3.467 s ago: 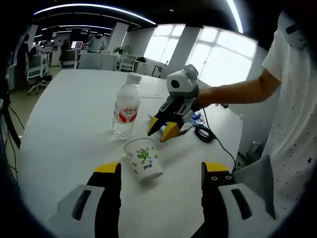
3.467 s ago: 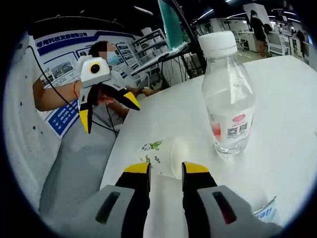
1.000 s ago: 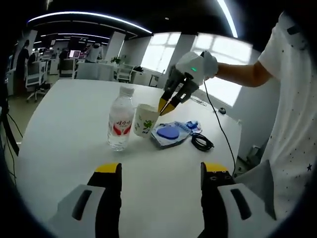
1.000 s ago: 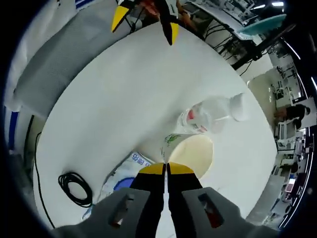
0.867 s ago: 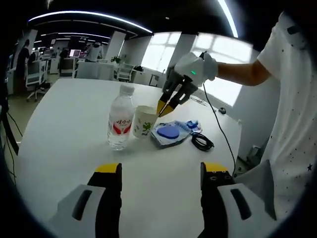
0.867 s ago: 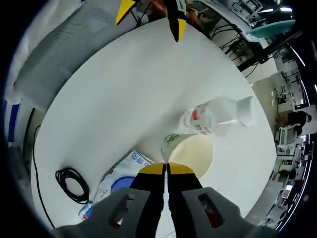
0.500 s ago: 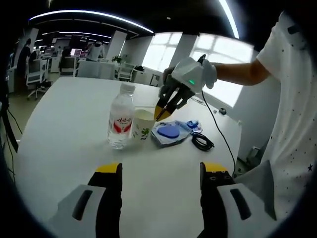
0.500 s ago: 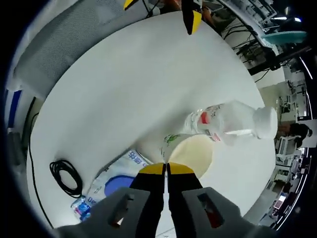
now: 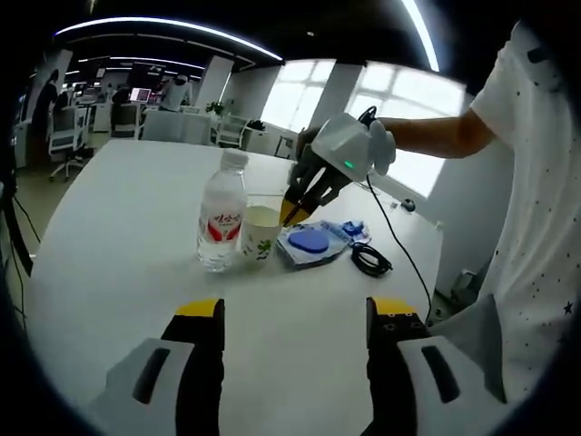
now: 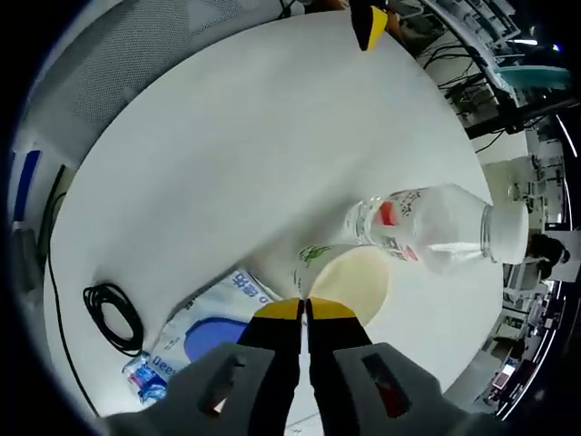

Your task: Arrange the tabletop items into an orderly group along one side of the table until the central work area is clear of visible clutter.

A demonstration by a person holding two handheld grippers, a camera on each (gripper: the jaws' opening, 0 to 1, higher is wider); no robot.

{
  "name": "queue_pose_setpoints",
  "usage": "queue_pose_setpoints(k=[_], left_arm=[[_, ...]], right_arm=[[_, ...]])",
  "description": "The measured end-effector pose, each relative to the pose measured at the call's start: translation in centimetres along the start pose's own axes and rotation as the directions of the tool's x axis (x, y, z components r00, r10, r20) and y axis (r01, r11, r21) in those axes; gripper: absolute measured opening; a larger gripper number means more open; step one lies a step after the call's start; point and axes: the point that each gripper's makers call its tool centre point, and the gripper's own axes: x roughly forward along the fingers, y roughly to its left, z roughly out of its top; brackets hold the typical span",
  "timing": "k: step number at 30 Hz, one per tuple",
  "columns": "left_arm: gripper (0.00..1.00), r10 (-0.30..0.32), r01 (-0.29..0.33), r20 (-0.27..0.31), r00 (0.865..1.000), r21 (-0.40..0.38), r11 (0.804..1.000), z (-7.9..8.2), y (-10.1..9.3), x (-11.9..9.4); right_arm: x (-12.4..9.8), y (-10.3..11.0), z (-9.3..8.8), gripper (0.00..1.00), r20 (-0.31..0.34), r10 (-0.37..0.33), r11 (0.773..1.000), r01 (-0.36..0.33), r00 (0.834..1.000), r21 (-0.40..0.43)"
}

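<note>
A white paper cup (image 9: pixel 260 233) with a green print is upright right beside a clear water bottle (image 9: pixel 221 214) with a red label, on the white table (image 9: pixel 118 236). My right gripper (image 9: pixel 292 210) is shut on the cup's rim from above. In the right gripper view its closed jaws (image 10: pixel 304 309) pinch the near rim of the cup (image 10: pixel 354 277), with the bottle (image 10: pixel 436 227) just beyond. My left gripper (image 9: pixel 297 313) hovers open over the near part of the table, holding nothing. Its yellow fingertip (image 10: pixel 369 24) shows at the top of the right gripper view.
A blue-and-white packet (image 9: pixel 311 242) lies right of the cup, also seen as the packet (image 10: pixel 204 341). A coiled black cable (image 9: pixel 368 260) lies further right, the same cable (image 10: pixel 109 316). A person's arm and white shirt (image 9: pixel 536 182) fill the right side. Office desks stand far behind.
The right gripper has come down with the cup, bringing it lower and closer beside the bottle. Earlier the cup lay on its side. The left gripper has stayed still and open.
</note>
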Motion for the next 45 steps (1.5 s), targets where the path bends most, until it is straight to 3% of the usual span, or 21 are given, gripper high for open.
queue_pose_setpoints(k=[13,25,29,36,43,45], left_arm=[[0.63,0.000,0.000,0.000,1.000,-0.001,1.000,0.0,0.0,0.0],[0.64,-0.008,0.008,0.002,1.000,0.006,1.000,0.2,-0.3,0.2],[0.64,-0.011,0.011,0.002,1.000,0.016,1.000,0.5,-0.4,0.1],[0.65,-0.019,0.019,-0.002,1.000,0.042,0.999,1.2,-0.8,0.2],[0.65,-0.032,0.032,-0.011,0.999,0.072,0.997,1.8,-1.4,0.4],[0.66,-0.036,0.037,-0.016,0.999,0.079,0.996,1.9,-1.5,0.5]], right_arm=[[0.1,0.0,0.2,0.00,0.011,-0.002,1.000,0.002,1.000,0.016],[-0.6,0.3,0.1,0.15,0.024,-0.009,0.998,0.008,1.000,0.068],[-1.2,0.5,0.3,0.23,0.047,-0.026,0.991,0.019,0.999,0.134],[-2.2,1.2,0.1,0.33,0.080,-0.057,0.961,0.033,0.995,0.275],[-3.9,2.0,-0.3,0.42,0.118,-0.123,0.889,0.056,0.985,0.455],[-4.5,2.5,-0.6,0.43,0.119,-0.149,0.858,0.068,0.982,0.510]])
